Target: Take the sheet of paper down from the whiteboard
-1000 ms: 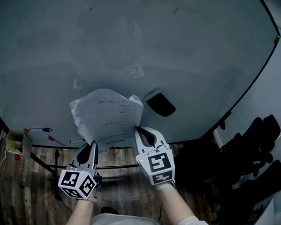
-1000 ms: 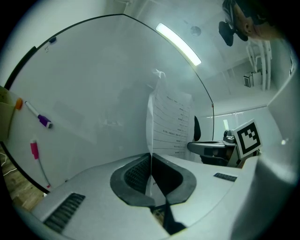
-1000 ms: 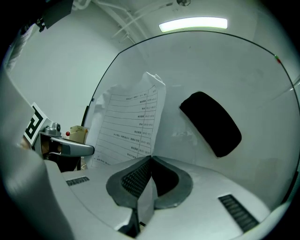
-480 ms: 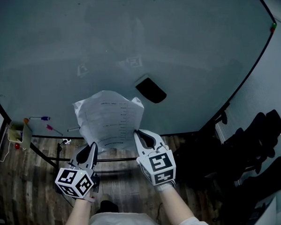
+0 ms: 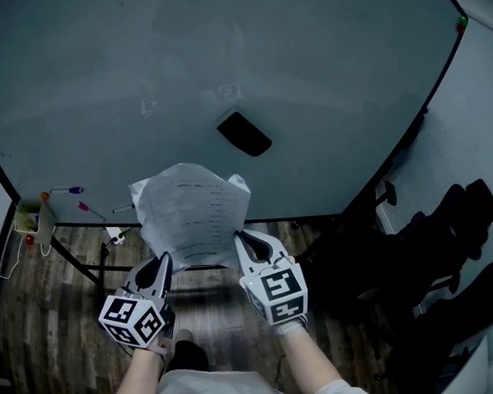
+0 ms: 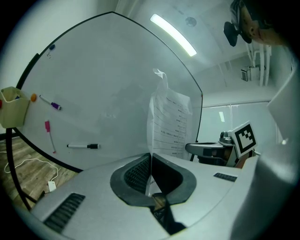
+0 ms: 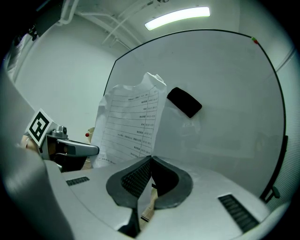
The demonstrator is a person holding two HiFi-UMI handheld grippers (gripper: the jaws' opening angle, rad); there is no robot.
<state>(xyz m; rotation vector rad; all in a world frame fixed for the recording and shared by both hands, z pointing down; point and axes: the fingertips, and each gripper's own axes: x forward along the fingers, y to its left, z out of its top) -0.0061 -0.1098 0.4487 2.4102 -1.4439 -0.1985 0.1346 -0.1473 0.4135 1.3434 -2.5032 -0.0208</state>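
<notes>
- My left gripper (image 5: pixel 165 257) has its jaws pressed together on the lower left edge of the sheet of paper (image 5: pixel 191 213). In the left gripper view the thin sheet runs edge-on straight down between the two dark pads.
- My right gripper (image 5: pixel 239 233) is clamped the same way on the sheet's lower right corner, and the paper's edge shows in the seam between its pads.
- The sheet stands upright between the two grippers, printed lines facing me. Its top edge is free, crumpled and curled over at the corners.
- It hangs in front of the lower part of the whiteboard (image 5: pixel 223 61). From the right gripper view it looks clear of the board's surface, though I cannot be sure that its top does not brush the board.
- A black eraser (image 5: pixel 244 134) sits tilted on the board, above and to the right of the sheet and apart from it.
- Off to the left on the board are a purple-capped marker (image 5: pixel 70 190), a pink marker (image 5: pixel 89 211) and a black-capped marker (image 6: pixel 80 146), with a yellow holder (image 5: pixel 30 220) at the board's left edge.
- Below the board lies the wooden floor (image 5: pixel 39 318), and black chairs (image 5: pixel 455 239) stand at the right.
- Both my forearms reach up from the bottom of the head view, the grippers' marker cubes facing the camera.
</notes>
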